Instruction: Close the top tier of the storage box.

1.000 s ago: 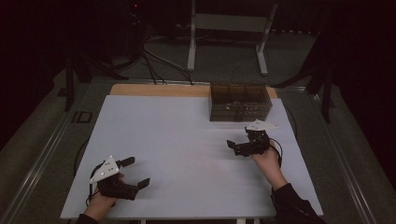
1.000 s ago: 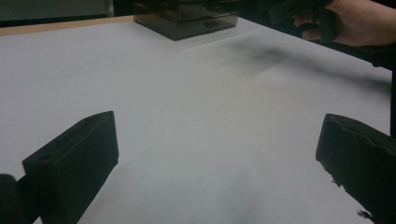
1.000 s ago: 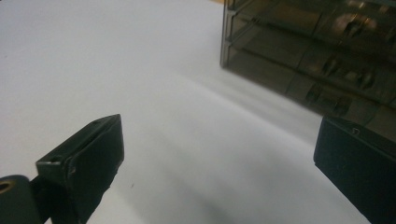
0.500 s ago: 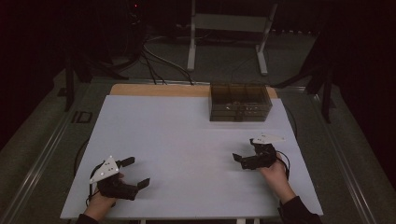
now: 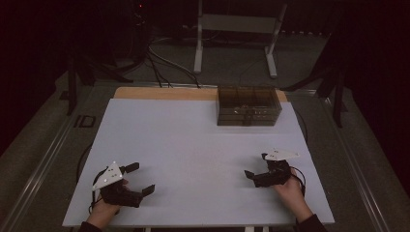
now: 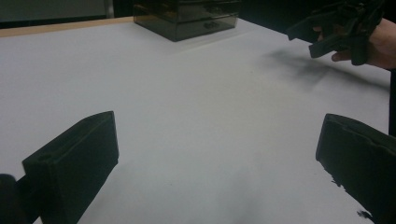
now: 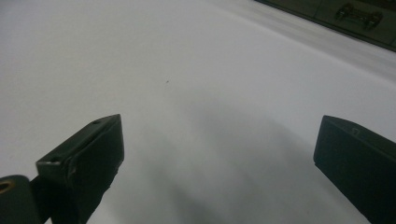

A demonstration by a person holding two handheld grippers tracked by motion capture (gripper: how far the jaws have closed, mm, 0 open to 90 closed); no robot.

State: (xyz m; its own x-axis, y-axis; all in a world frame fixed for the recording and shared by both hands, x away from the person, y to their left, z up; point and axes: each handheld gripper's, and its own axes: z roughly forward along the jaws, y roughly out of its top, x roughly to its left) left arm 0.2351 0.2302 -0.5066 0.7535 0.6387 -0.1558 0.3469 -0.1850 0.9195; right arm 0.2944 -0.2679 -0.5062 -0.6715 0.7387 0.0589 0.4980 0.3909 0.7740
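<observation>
A white counter (image 5: 193,159) with a strip of bare wood (image 5: 164,93) along its far edge stands in a dark room, where a grey floor (image 5: 232,63), loose cables (image 5: 159,60) and a white metal stand (image 5: 237,29) lie beyond it. The left gripper (image 5: 136,179) sits low near the counter's near edge, its jaws spread wide and holding nothing, pointing across the counter towards the right gripper (image 5: 257,167). That one, held in a hand (image 5: 290,186) at the near right, also has its jaws set wide apart and empty, and points back towards the left gripper. The box (image 5: 249,105), a dark see-through case of stacked drawers, lies well ahead of the right gripper and a little to its left, at the counter's far edge, touching the wood strip. Its long side runs crosswise to the person, and its drawer fronts face the near edge. From the left gripper the box (image 6: 187,18) stands far ahead, with the right gripper (image 6: 327,30) off to the right of it, above the white surface. In the right gripper view a drawer front with a small metal handle (image 7: 359,13) shows at the far right; what the drawers hold cannot be made out.
</observation>
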